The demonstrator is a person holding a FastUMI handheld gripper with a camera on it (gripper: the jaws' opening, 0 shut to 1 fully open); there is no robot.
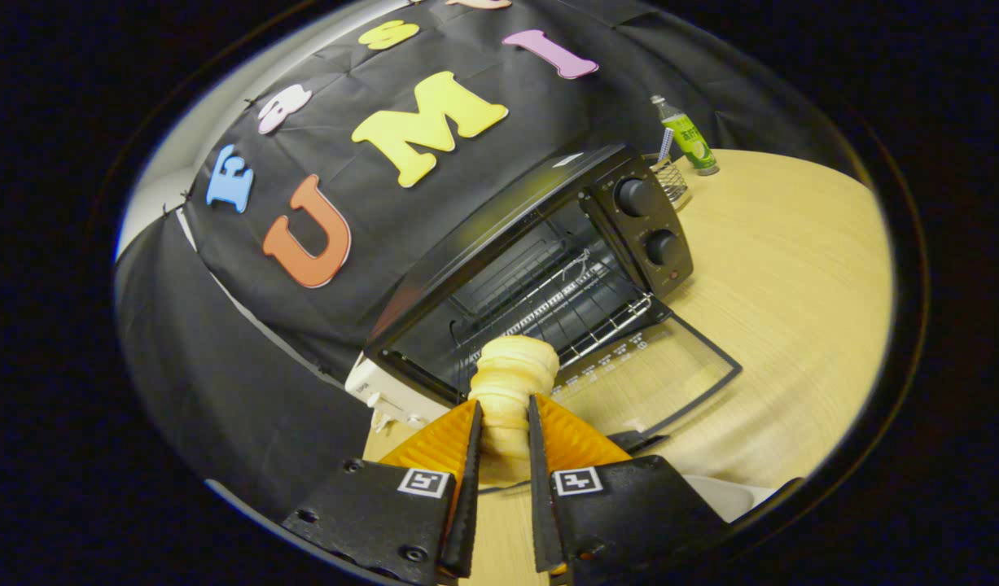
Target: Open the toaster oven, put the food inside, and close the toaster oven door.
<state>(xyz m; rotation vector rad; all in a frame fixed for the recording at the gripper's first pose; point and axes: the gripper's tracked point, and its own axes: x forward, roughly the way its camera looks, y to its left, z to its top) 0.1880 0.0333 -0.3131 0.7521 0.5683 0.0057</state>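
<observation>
Food clamped between the two fingers of the gripper, pressed on both sides, jaws drawn in close with only the width of the piece between them. Pale cream in colour, ridged and stacked-looking, like a row of rounded lobes or a small pastry with soft folds; top end rounded and jutting past the fingertips, lower end running down between the pads. Matte surface, slightly darker in the creases.

Just beyond the held piece, toaster oven standing on a light wooden table, tilted in the fisheye view. Black body, glossy top, white at the near corner. Door dropped fully open, glass panel lying flat toward the fingers, with a thin dark frame and the wood showing through it. Inside, wire rack spanning the cavity, bright metal bars, dark walls behind. Two round black knobs one above the other on the control panel at the far side of the opening.

Food held above the near edge of the open door, in front of the cavity mouth, not inside it.

Farther back on the table, past the oven's control panel, small wire basket and just beside it green bottle with a pale cap, upright. Black cloth wall behind the oven.
</observation>
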